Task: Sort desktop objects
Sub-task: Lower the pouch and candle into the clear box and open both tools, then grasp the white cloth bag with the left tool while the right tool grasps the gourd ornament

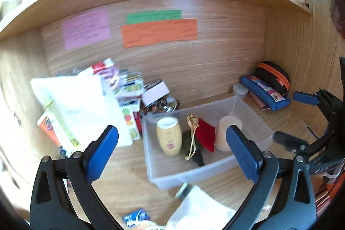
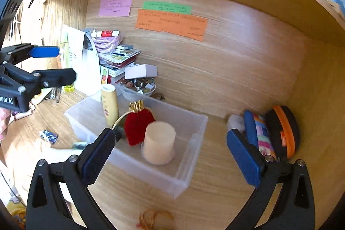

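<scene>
Bright daylight from the left blows out the white papers (image 1: 71,105) in the left wrist view, which is smeared by motion blur, while the right wrist view is sharper, both bent and black-vignetted at fisheye edges

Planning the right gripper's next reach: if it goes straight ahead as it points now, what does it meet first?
Probably the cream candle in the clear bin, just past the bin's near wall; depth is uncertain.

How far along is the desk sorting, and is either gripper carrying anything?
Done: clear bin holds the cream candle, red pouch and yellow bottle. In hand: nothing; left gripper and right gripper have open jaws. Left: blue packet, pencil cases.
</scene>
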A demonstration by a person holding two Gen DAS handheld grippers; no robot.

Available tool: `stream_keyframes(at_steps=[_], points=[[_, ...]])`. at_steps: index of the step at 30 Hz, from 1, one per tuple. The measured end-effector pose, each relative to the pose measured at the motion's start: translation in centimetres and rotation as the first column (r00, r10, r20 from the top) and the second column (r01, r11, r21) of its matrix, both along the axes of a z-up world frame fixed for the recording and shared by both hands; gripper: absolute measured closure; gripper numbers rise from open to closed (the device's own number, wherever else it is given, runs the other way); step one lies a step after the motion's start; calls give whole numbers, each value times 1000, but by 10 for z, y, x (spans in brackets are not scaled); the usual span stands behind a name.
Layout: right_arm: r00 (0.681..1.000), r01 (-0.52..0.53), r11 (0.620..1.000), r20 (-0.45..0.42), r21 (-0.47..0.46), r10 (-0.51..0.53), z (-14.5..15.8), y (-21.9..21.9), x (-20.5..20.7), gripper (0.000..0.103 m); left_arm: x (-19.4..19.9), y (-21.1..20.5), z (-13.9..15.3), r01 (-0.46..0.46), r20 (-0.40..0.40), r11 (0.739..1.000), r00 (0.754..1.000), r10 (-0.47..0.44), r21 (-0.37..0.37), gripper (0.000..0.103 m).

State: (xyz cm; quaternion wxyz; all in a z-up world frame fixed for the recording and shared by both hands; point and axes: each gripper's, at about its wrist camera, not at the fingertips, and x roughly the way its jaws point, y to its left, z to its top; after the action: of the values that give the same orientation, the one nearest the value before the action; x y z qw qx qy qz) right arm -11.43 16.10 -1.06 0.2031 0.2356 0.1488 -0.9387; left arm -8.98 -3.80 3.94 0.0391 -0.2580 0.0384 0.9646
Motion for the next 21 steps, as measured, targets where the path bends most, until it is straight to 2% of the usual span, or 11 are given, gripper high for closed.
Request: stream_keyframes(at_steps=[4,8,15,21], points=[[999,34,999,31,-30,-34,-6,12,17,0,17,-15,-10,-40,27,999,999,39,28,2],[996,65,998,55,-27,-63,-19,20,28,0,28,-27,-30,-76,86,996,994,71,52,2],[992,77,997,96,-4,-77,-41,24,42,0,40,-16,-80,-36,204,999,978,31,23,2],[986,79,997,150,-6,-77,-64,32,51,0,42,-14,-117,-38,315,996,949,11,78,2]])
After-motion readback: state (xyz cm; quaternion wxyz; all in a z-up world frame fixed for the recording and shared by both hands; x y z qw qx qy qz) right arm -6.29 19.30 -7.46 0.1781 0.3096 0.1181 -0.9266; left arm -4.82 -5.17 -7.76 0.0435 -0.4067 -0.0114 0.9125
